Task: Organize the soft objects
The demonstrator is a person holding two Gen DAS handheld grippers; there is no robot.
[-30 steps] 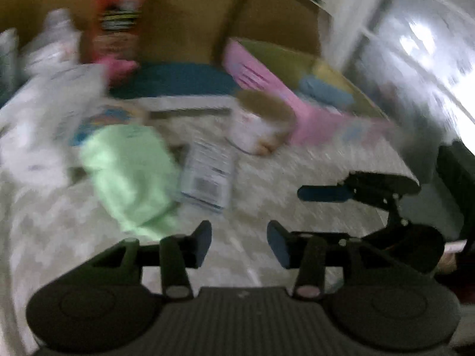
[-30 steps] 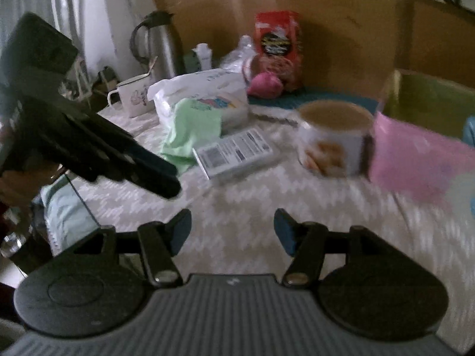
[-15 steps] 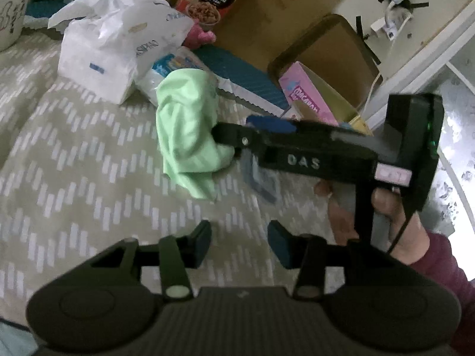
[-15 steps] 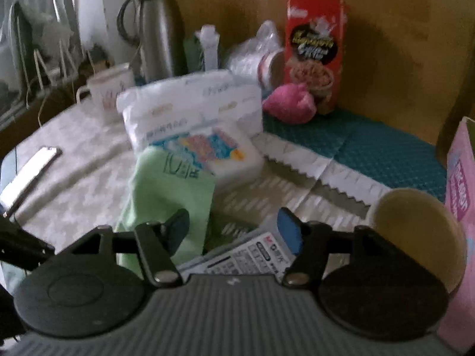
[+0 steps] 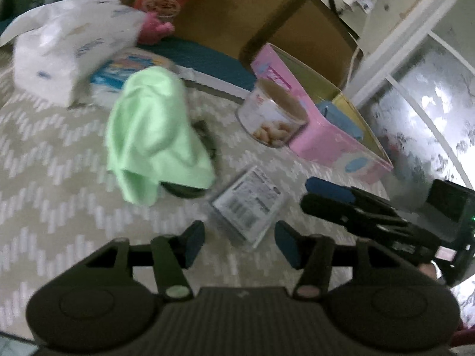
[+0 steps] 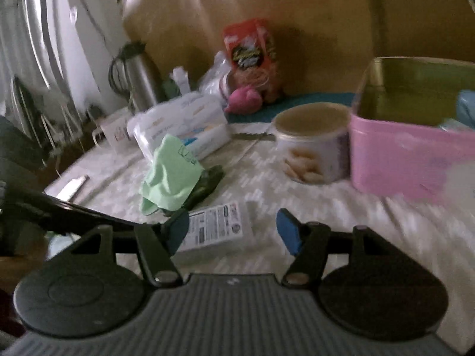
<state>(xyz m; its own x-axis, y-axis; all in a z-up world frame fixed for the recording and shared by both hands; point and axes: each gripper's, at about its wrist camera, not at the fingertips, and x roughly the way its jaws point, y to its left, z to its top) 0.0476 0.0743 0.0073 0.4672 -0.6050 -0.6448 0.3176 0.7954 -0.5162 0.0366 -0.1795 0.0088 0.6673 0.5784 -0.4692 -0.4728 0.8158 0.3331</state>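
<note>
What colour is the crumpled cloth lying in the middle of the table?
Light green. The cloth shows best in the left wrist view.

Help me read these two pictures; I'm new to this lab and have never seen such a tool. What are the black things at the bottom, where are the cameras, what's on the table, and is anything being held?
No robot here: a person holds a hand tool with two jaws in each hand. Each tool carries a wide-angle camera looking forward along its fingers, so the black shape at the bottom is the tool itself: the left gripper in one view, the right gripper in the other. Each also appears at the edge of the other's picture. Both stand open and hold nothing.

On the patterned tablecloth lie a crumpled green cloth over something dark, a flat labelled packet, a biscuit tin, an open pink box, white tissue packs and a pink soft toy.
</note>
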